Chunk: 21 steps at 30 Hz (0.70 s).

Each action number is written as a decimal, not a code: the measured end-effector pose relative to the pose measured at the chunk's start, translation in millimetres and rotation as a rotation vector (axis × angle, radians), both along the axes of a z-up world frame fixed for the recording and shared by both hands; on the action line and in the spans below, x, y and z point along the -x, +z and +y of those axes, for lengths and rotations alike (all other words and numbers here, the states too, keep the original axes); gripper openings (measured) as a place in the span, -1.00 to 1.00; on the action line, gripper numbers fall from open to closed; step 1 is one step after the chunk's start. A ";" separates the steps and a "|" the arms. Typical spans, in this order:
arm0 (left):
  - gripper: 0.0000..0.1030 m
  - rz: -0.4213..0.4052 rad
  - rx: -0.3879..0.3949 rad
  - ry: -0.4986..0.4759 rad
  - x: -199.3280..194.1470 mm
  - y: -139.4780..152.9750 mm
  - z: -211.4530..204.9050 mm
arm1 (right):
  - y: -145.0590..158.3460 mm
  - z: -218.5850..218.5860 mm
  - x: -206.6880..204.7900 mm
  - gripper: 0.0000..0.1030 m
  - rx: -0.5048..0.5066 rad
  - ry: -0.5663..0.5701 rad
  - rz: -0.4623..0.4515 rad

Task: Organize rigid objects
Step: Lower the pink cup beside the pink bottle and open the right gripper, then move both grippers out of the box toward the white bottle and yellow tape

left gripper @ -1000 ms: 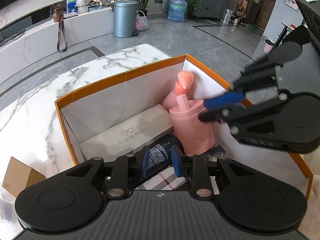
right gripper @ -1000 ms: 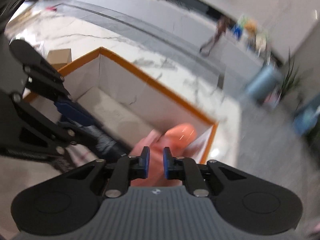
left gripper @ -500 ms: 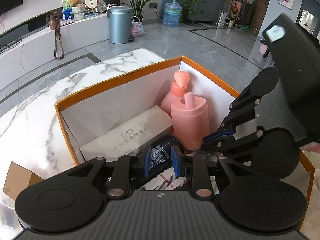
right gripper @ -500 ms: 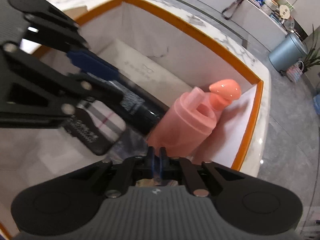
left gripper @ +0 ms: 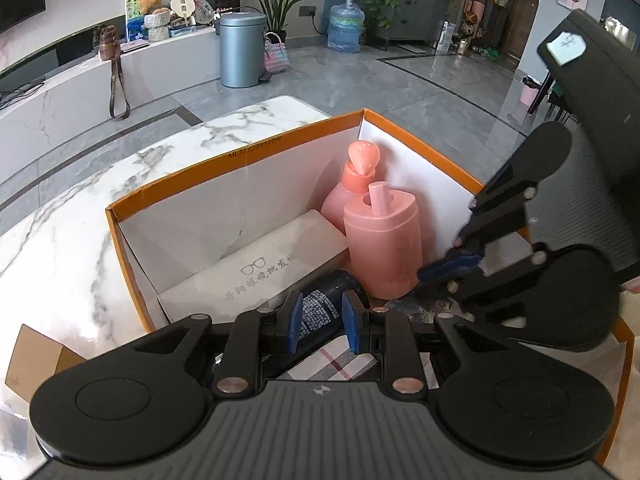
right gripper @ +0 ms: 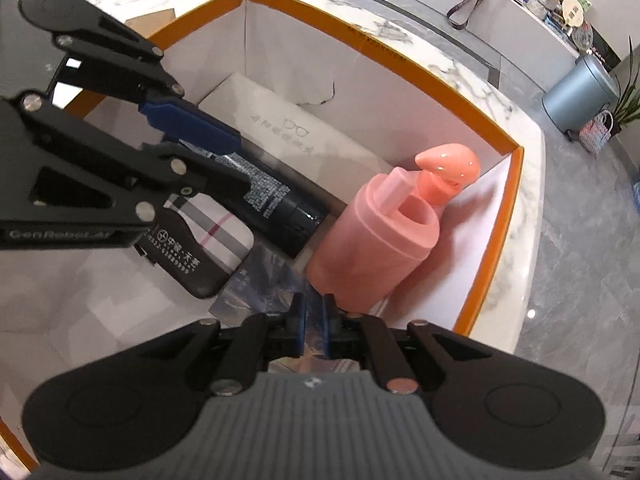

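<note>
Dark bottle [left gripper: 320, 312] between left gripper [left gripper: 319, 322] pads

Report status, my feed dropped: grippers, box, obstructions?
Left gripper shut on dark blue bottle. Right gripper shut, low beside pink plastic container. Orange-rimmed box crowded.

"GenRobot.AI" on left gripper [right gripper: 224, 160]

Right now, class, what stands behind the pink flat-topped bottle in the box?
A pink pump bottle stands behind the flat-topped bottle, in the box's corner. Its lower body is hidden.
</note>
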State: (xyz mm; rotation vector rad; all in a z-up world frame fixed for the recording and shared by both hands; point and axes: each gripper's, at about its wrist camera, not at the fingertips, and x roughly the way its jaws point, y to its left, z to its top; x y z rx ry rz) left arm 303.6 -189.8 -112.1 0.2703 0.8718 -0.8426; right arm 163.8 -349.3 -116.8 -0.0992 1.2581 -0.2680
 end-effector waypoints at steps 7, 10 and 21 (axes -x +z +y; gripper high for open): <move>-0.43 -0.002 0.005 -0.003 -0.7 -0.7 0.7 | -15.2 -9.6 -5.6 -1.00 0.039 -0.006 0.031; -0.43 -0.003 0.002 -0.006 -1.6 -1.9 -1.4 | -4.9 -9.3 -1.6 -1.00 0.031 -0.014 0.022; -0.43 -0.005 0.006 -0.001 0.7 -3.3 0.2 | -17.3 -9.4 -8.7 -1.00 0.113 -0.009 0.039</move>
